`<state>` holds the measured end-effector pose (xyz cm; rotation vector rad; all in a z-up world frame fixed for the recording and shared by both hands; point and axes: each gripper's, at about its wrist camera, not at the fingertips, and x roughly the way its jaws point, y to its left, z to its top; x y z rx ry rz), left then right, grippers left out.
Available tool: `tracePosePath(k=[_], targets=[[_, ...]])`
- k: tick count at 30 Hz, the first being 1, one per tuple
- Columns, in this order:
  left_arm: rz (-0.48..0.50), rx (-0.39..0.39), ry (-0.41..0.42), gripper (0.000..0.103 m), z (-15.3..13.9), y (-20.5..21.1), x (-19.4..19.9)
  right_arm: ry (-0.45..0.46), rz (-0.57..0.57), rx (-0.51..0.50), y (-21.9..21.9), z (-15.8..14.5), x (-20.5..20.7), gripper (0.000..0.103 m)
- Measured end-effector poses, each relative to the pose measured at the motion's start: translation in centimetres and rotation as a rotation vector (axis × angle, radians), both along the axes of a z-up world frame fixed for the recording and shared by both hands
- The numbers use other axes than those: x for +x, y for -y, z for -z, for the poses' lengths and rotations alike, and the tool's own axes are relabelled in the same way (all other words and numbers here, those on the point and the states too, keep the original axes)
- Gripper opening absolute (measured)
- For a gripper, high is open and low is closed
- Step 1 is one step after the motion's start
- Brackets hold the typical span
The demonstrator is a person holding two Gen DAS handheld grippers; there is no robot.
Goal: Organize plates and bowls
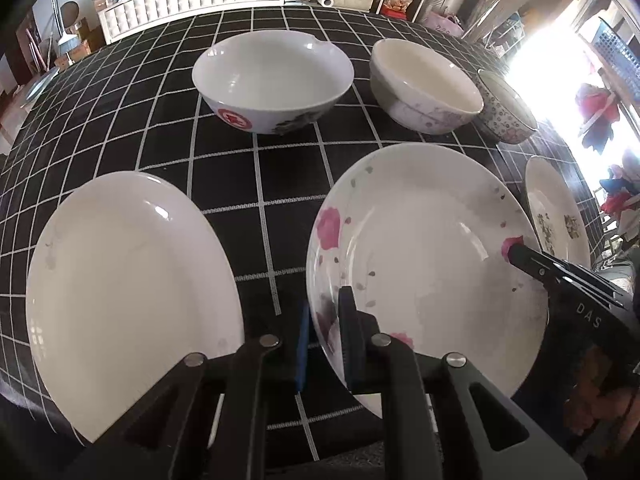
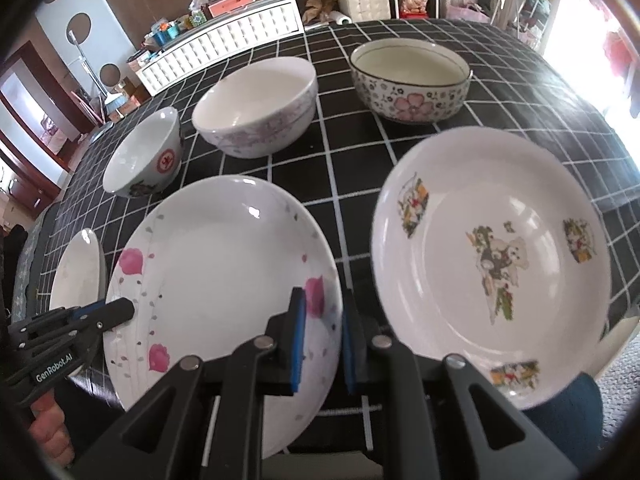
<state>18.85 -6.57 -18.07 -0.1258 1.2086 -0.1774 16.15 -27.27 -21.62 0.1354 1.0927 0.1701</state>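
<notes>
1. White porcelain with pink roses: the rose plate point(image 2: 224, 276) sits in the middle of the near row on the black checked tablecloth point(image 1: 256, 184), between the plain white plate point(image 1: 128, 292) on its left and the bear-print plate point(image 2: 492, 264) on its right.
2. I have both tools on it. My left gripper point(image 1: 322, 340) is pinched narrow on the plate's left rim, one blue pad inside and one outside. My right gripper point(image 2: 323, 340) straddles the right rim, jaws narrow; I judge it is clamped too, though a sliver of gap may remain on the outer pad.
3. I would confirm the right grip is seated before lifting, since glazed rims are slippery.
4. I would raise both sides together and keep the plate level, so neither pad twists off the rim.
5. I reckon it belongs on one of its neighbours; I would clear that plate's rim fully before moving across.
6. The three bowls, namely the red-seal bowl point(image 1: 272, 80), the pale floral bowl point(image 2: 256, 108) and the patterned bowl point(image 2: 412, 80), stand in the far row, well apart from my path.
</notes>
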Motion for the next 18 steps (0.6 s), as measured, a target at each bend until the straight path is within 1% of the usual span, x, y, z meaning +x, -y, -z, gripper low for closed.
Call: tracePosePath(k=[5,11,14,18], targets=[[-0.014,-0.022,0.022,0.012,-1.1,-0.9,-1.2,0.019,-0.005,-0.016,-0.8,-1.2,-0.8,0.02],[-0.055,-0.013,0.076,0.012,-2.9,-2.9,-3.3,0.055,-0.032,-0.017,-3.0,-3.0,-1.7,0.02],[-0.088,-0.032,0.092,0.012,-3.8,-4.7,-4.3,0.064,-0.054,-0.018,-4.4,-3.6,-1.9,0.02],[-0.133,-0.026,0.107,0.012,-4.4,-6.8,-5.5,0.073,-0.091,-0.016,-6.5,-4.0,-2.3,0.02]])
